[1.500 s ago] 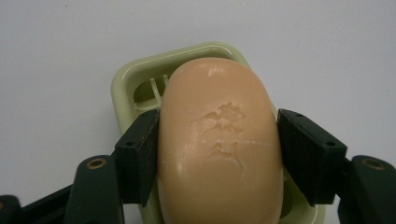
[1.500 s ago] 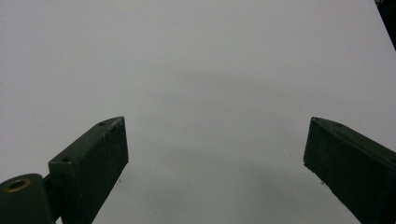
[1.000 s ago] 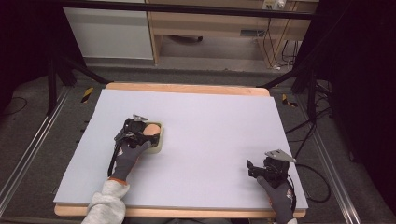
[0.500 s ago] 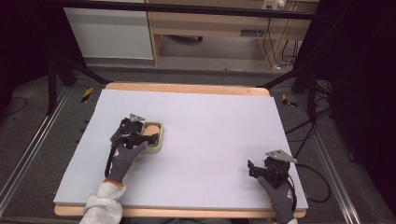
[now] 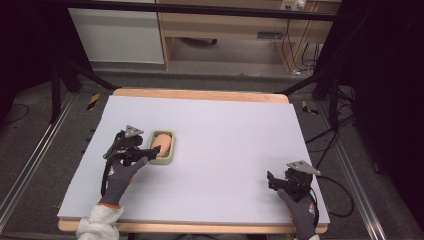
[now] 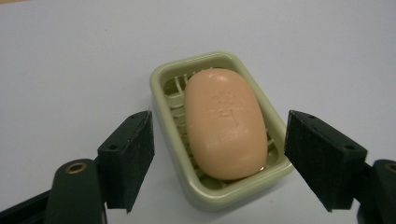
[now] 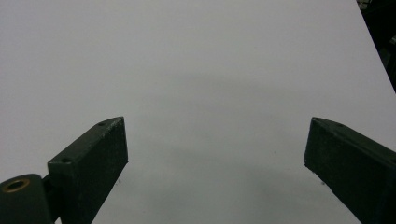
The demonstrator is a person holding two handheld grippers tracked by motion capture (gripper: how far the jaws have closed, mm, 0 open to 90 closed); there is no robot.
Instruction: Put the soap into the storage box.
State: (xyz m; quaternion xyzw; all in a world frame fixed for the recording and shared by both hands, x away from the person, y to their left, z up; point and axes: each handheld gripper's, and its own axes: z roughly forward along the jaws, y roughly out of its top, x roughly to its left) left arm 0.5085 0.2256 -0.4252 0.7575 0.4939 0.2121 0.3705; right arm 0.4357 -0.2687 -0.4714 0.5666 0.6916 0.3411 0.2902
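A peach-coloured bar of soap (image 6: 226, 123) lies in a pale green soap dish (image 6: 161, 79) on the white table. My left gripper (image 6: 219, 140) is open just short of the dish, one jaw on either side of its near end, touching nothing. In the high view the soap dish (image 5: 170, 157) sits left of centre, and the left gripper (image 5: 147, 146) is at its left edge. My right gripper (image 5: 276, 181) rests near the front right corner. It is open in the right gripper view (image 7: 215, 140) over bare table.
The white table top (image 5: 225, 130) has a wooden rim. Black stand legs (image 5: 65, 75) and cables (image 5: 340, 150) lie on the floor around it. A wooden cabinet (image 5: 225, 30) stands beyond the far edge.
My left gripper has drawn back a little to the left, away from the soap dish. The dish and the right gripper have stayed put.
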